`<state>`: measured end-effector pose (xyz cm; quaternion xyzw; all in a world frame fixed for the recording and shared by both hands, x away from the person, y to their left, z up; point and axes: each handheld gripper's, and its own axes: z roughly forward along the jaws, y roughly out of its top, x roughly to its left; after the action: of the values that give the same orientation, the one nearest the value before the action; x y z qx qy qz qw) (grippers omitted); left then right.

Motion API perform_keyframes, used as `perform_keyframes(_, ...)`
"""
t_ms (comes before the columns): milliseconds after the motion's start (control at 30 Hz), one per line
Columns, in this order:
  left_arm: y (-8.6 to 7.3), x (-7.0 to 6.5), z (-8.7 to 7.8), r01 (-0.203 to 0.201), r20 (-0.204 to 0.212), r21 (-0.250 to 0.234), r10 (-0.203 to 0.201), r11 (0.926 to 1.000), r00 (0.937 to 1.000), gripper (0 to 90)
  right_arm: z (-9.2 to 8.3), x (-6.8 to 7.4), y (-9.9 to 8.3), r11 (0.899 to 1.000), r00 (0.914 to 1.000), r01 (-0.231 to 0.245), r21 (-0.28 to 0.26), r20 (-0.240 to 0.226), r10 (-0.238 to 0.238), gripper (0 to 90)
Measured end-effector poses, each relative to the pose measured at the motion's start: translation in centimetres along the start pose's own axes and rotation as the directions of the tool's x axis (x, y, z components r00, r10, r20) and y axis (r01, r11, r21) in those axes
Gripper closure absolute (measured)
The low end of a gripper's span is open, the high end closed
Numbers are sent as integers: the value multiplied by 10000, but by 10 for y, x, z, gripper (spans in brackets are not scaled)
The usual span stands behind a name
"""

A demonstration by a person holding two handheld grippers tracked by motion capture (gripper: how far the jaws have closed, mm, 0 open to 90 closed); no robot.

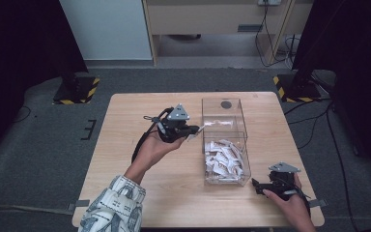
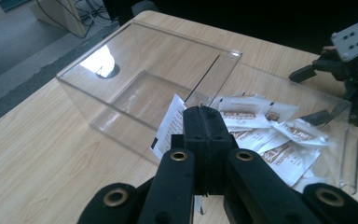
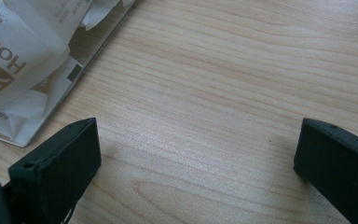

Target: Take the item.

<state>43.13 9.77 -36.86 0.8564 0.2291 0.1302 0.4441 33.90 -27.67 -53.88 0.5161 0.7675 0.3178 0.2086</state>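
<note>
Grey carpet surrounds a light wooden table (image 1: pixel 140 193), with two hazard-striped stand bases off its far corners and a pale cabinet beyond. On the table's right half stands a clear plastic box (image 1: pixel 224 108), long side running away from the person, split by a thin divider into a far compartment and a near one. The near compartment holds a heap of white sachets (image 1: pixel 223 158) with brown print; the far one shows bare floor in the left gripper view.

The left gripper (image 1: pixel 193 129) hovers just beside the box's left wall, about level with the divider, jaws pointing right toward it. Its jaws are pressed together on a single sachet (image 2: pixel 170 123), a white packet that sticks up from the left of the closed tips and stands over the box's near wall in that view. To the left of this hand a broad stretch of bare tabletop runs to the left edge.

The right gripper (image 1: pixel 257 185) sits low near the table's front right corner, just off the box's near right corner, jaws pointing left. Its jaws stand wide apart over bare wood, nothing between them, with the box's edge and packets at the upper left of the right gripper view.
</note>
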Motion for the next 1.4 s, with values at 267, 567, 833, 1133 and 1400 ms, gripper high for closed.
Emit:
perform_keyframes(267, -17, 10, 0, 155, -195, 138, -152, 9998, 9997, 900, 0, 0, 0, 10000, 10000, 2, 1, 2, -2, 8)
perform_keyframes(567, -40, 23, -1, 368, -464, 356, -352, 9987, 9983, 900, 0, 0, 0, 10000, 10000, 6, 2, 2, -6, 8)
perform_keyframes(833, -54, 27, 0, 387, -607, 619, -349, 9973, 9975, 900, 0, 0, 0, 10000, 10000, 3, 0, 1, -3, 8)
perform_keyframes(1133, -66, 35, 4, 545, -754, 835, -483, 9950, 9960, 900, 0, 0, 0, 10000, 10000, 3, 2, 1, -3, 8)
perform_keyframes(1400, -73, 43, 6, 683, -915, 940, -597, 9932, 9940, 900, 0, 0, 0, 10000, 10000, 2, 0, 0, -2, 8)
